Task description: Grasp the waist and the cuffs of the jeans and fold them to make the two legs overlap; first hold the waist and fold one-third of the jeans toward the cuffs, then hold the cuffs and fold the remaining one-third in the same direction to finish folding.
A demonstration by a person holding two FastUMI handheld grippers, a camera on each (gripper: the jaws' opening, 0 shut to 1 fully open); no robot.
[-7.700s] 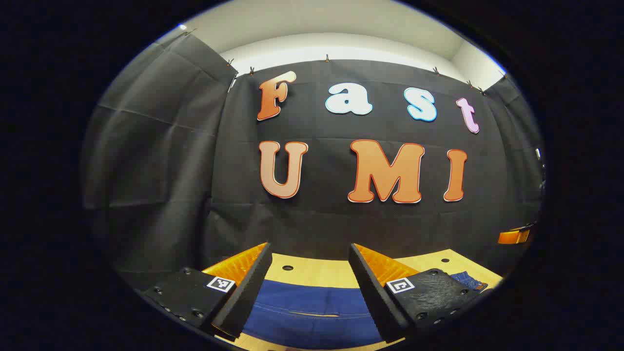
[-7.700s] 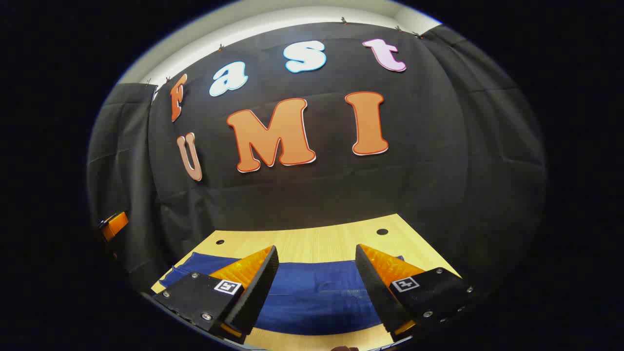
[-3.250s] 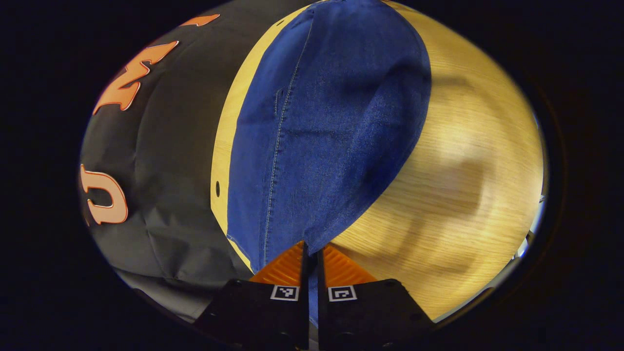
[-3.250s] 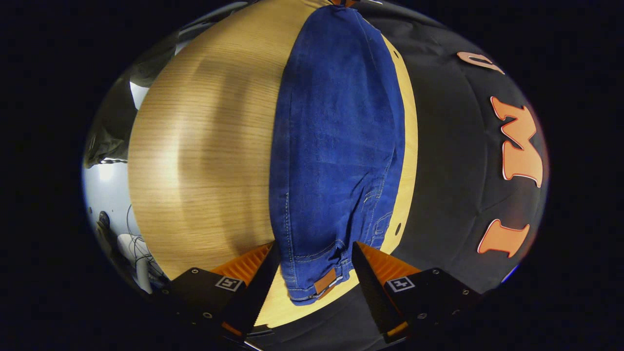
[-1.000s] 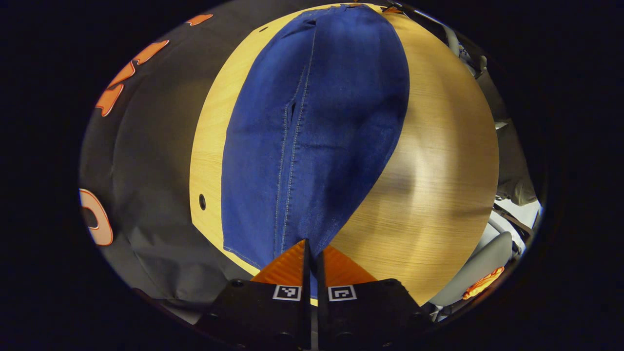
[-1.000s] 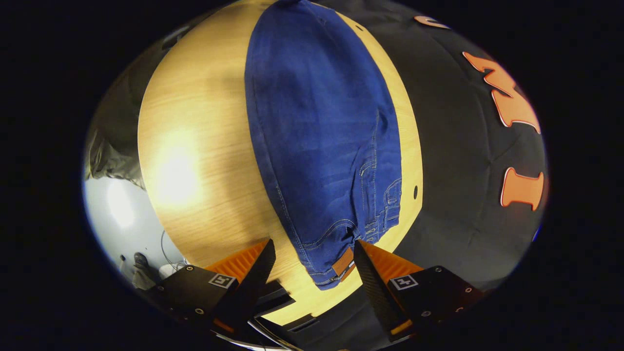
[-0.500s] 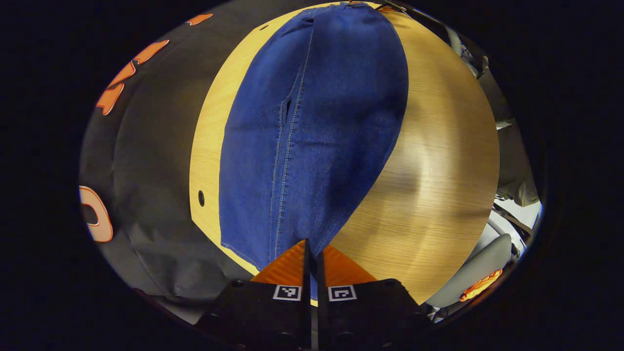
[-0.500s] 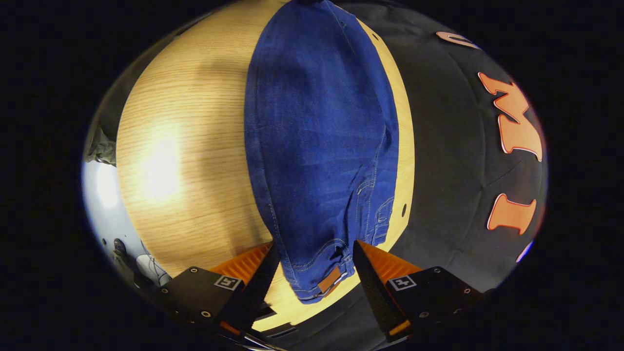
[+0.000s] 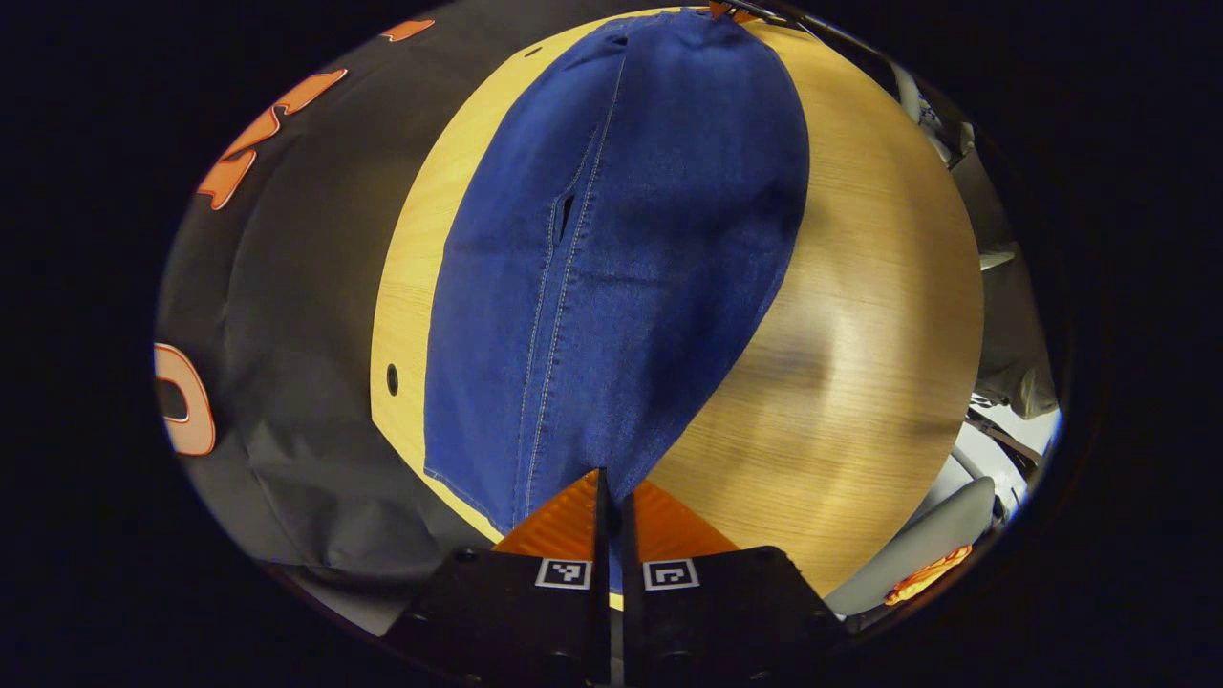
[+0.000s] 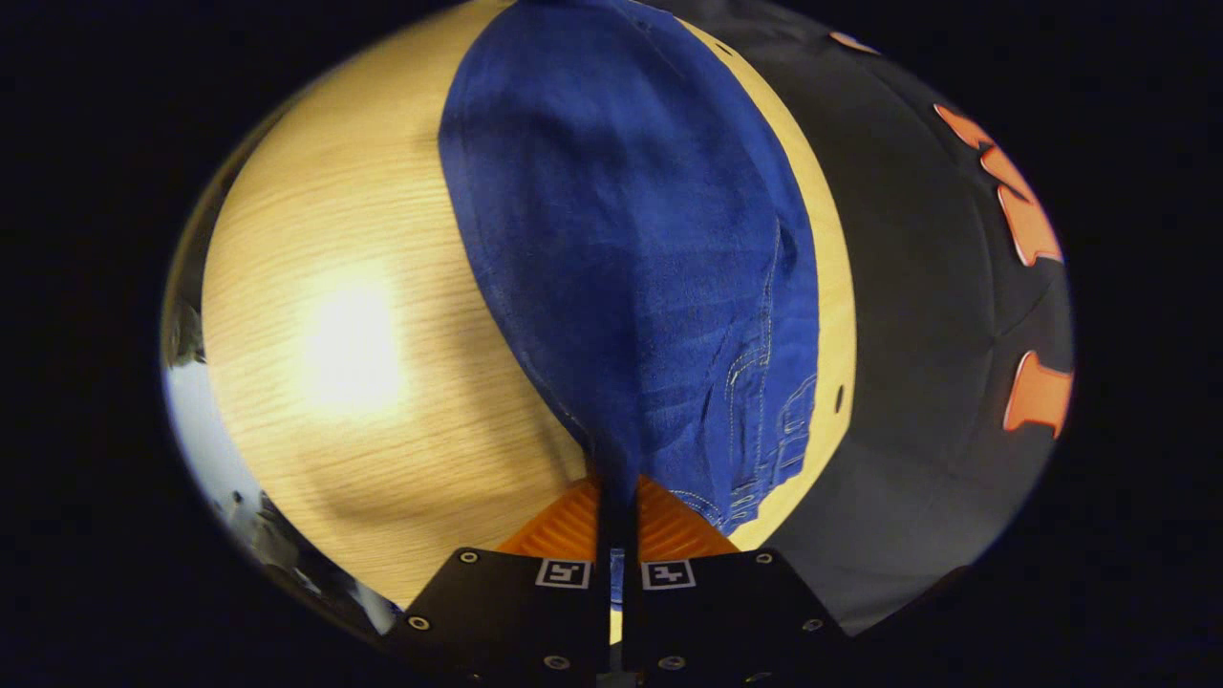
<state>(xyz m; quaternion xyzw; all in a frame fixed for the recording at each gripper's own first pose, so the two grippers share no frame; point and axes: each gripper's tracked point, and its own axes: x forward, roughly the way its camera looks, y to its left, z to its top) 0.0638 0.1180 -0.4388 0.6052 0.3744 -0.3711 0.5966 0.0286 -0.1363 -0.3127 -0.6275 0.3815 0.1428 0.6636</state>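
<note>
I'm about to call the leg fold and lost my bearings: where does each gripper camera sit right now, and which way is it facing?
Left gripper view: rides the left gripper, looking down the length of the jeans on the wooden table; its own two fingers show at the bottom, pinched on the denim edge at the cuff end.
Right gripper view: rides the right gripper, looking along the jeans from the waist end, stitched pockets near; its fingers are closed on the denim.
Shared: the same jeans and table, seen from opposite ends.
</note>
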